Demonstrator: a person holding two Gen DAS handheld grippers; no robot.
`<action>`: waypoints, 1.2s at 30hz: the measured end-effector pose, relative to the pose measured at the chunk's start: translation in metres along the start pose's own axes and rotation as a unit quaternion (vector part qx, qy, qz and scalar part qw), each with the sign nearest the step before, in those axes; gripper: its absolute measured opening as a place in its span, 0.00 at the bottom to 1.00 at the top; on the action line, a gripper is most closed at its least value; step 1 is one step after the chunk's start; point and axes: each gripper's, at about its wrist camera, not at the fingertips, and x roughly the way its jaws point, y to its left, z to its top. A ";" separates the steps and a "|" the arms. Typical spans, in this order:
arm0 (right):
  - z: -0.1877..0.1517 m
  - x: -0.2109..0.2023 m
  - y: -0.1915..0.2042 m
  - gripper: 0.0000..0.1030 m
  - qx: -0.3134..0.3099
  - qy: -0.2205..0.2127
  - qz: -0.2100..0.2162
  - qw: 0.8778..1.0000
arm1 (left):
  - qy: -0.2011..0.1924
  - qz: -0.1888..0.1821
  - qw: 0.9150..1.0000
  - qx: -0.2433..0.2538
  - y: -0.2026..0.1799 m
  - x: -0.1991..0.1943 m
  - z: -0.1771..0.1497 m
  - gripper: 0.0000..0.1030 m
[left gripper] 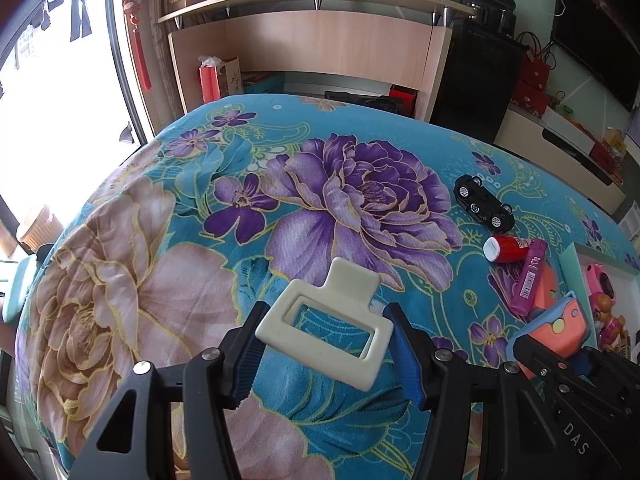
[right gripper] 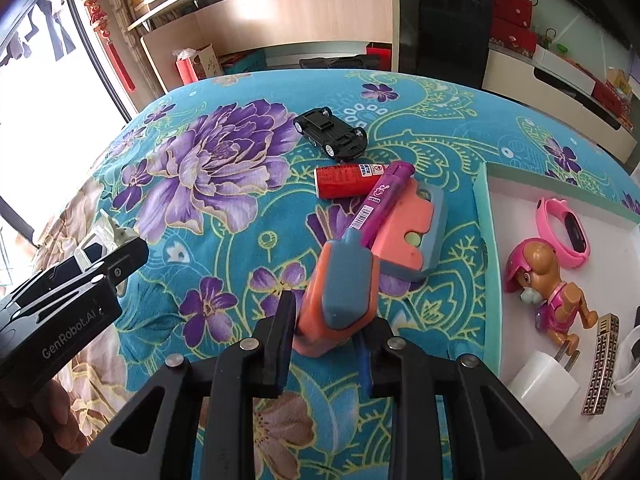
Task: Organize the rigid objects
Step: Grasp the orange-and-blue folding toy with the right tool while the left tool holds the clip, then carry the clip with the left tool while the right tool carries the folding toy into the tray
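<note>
My left gripper (left gripper: 326,318) is shut on a cream hair claw clip (left gripper: 340,280), held above the flowered bedspread (left gripper: 160,240); the right wrist view shows it at the far left (right gripper: 120,256). My right gripper (right gripper: 328,322) is shut on an orange and blue toy (right gripper: 344,280), lifted at a tilt. A second orange and blue piece (right gripper: 416,228) lies flat just beyond it. A purple marker (right gripper: 380,204) rests across that flat piece. Farther off lie a red bottle (right gripper: 344,180) on its side and a black toy car (right gripper: 332,134) on its roof.
A white tray with a mint rim (right gripper: 482,200) sits at the right. It holds a pink watch (right gripper: 568,236), a pup figure (right gripper: 548,284), a white plug (right gripper: 544,384) and a gold patterned bar (right gripper: 600,364). A wooden shelf unit (left gripper: 320,48) stands beyond the bed.
</note>
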 end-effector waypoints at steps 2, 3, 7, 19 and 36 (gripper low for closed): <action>0.000 0.004 -0.001 0.27 0.003 0.002 0.002 1.000 | 0.001 0.001 1.000 0.002 0.000 0.001 0.000 0.59; 0.000 0.007 -0.002 0.27 0.006 0.005 0.004 1.000 | 0.002 0.002 1.000 0.002 -0.001 0.001 0.000 0.59; 0.000 0.014 -0.004 0.27 0.017 0.008 0.010 1.000 | 0.007 0.004 1.000 0.006 -0.002 0.004 -0.001 0.59; 0.003 0.008 -0.012 0.22 0.025 -0.007 0.007 1.000 | -0.003 0.006 1.000 0.019 -0.010 -0.002 0.000 0.59; 0.012 -0.047 -0.046 0.22 0.066 -0.079 -0.007 0.995 | -0.021 -0.013 0.998 0.053 -0.038 -0.021 0.002 0.59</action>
